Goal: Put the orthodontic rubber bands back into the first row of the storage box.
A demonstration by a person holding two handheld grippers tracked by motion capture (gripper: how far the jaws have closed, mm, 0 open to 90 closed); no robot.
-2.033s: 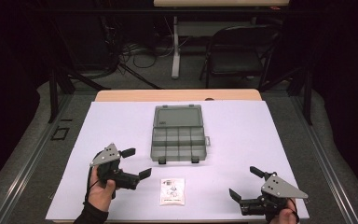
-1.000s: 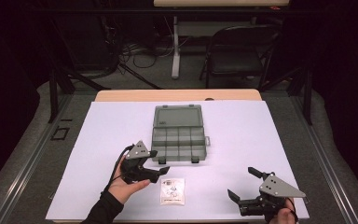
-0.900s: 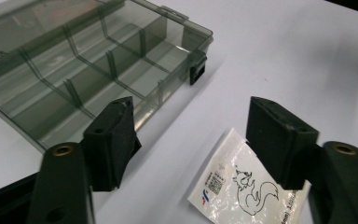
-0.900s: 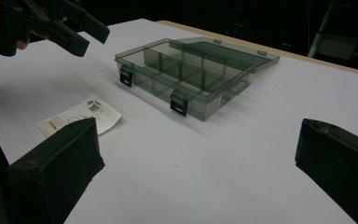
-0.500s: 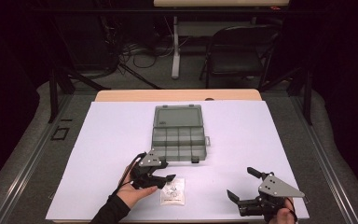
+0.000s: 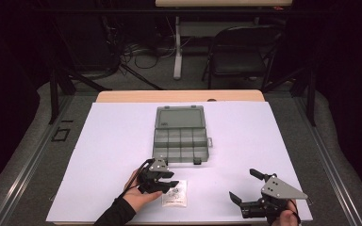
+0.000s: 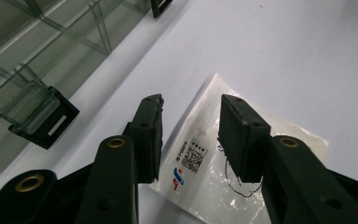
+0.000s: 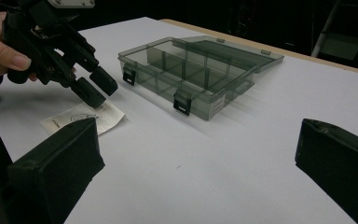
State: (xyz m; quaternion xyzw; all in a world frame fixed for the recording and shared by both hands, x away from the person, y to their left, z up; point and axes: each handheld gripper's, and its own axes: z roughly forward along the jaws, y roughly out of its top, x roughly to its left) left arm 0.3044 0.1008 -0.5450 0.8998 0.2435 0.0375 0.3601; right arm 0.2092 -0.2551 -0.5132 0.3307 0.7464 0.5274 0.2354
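Left tool [image 6: 168, 180], jaws parted, poised over near-edge packet [image 6: 175, 192]; packet edge best pinched low, jaws closed gently. Right tool [image 6: 246, 187] released, idle.

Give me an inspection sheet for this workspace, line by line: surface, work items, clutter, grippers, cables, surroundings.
Surface: white table, wooden strip at its far edge.
Work items: compartment box, lid open, compartments look empty; small plastic bag flat on the table, nearer than the box.
Clutter: nothing seen.
Grippers: left gripper open, jaws over the bag's edge; right gripper open, holding nothing, apart from the bag.
Cables: loose cables on the floor beyond the table.
Surroundings: dark room, chair and table leg behind.
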